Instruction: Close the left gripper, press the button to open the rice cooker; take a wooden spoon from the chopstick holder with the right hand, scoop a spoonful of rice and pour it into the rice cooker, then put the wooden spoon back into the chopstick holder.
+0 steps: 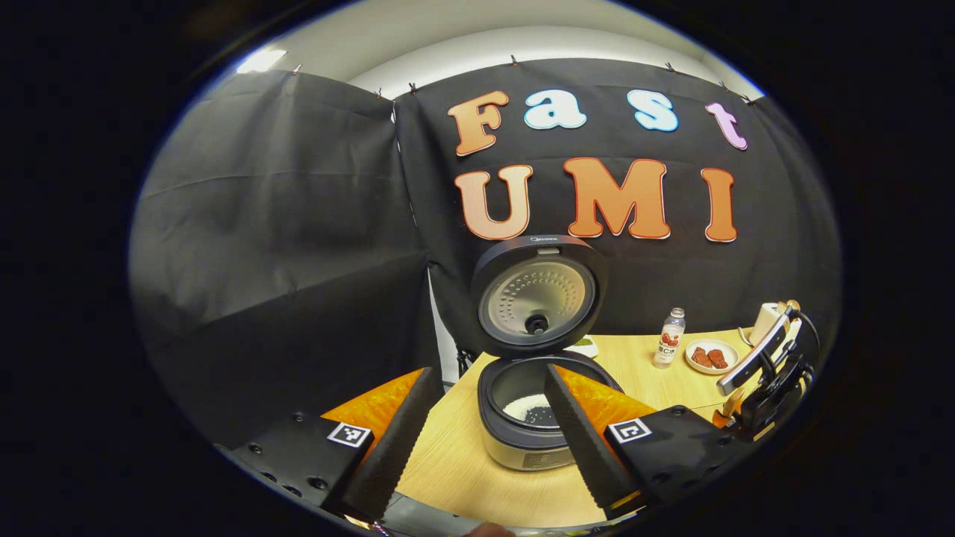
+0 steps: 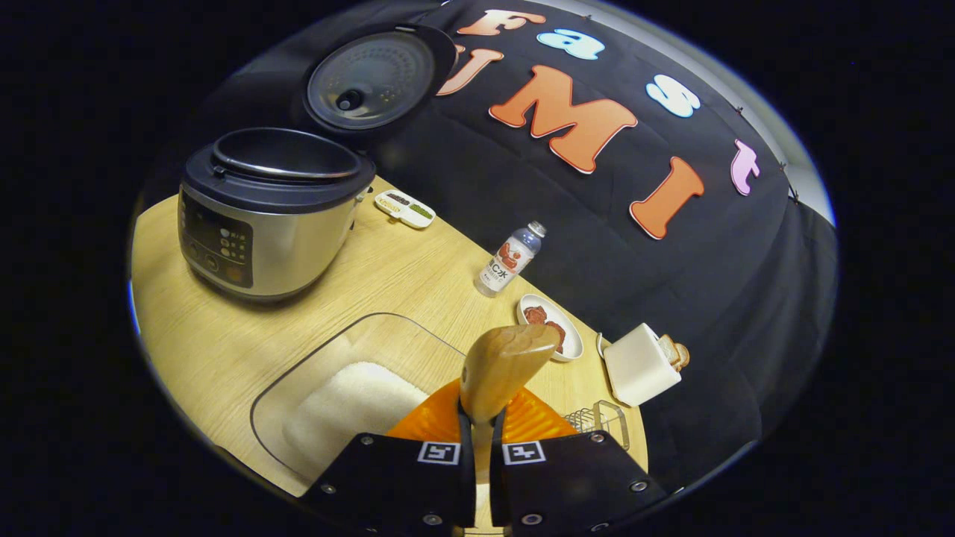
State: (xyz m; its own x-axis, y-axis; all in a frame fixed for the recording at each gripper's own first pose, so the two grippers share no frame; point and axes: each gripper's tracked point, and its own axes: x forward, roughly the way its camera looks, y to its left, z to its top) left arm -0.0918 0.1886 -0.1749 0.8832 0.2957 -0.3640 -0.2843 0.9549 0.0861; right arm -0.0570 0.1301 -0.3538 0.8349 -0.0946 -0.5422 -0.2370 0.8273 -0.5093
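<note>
The rice cooker point(image 1: 522, 440) stands with its lid point(image 1: 539, 298) raised, and a little white rice point(image 1: 531, 410) lies in its pot. My left gripper point(image 1: 490, 369) is open in front of it, above the table, with nothing between its fingers. In the right gripper view the cooker point(image 2: 261, 224) is at the far left, lid point(image 2: 371, 78) up. My right gripper point(image 2: 481, 418) is shut on the handle of the wooden spoon point(image 2: 506, 362), whose bowl points forward beside a glass dish point(image 2: 298, 373) of white rice point(image 2: 351, 403). The wire chopstick holder point(image 2: 599, 419) sits just right of it.
On the wooden table point(image 2: 418, 283) stand a small bottle point(image 2: 511, 261), a plate of red food point(image 2: 553, 327), a white toaster point(image 2: 640, 365) and a flat white device point(image 2: 404, 207) behind the cooker. The right gripper's body point(image 1: 772, 373) shows at the right edge of the left gripper view.
</note>
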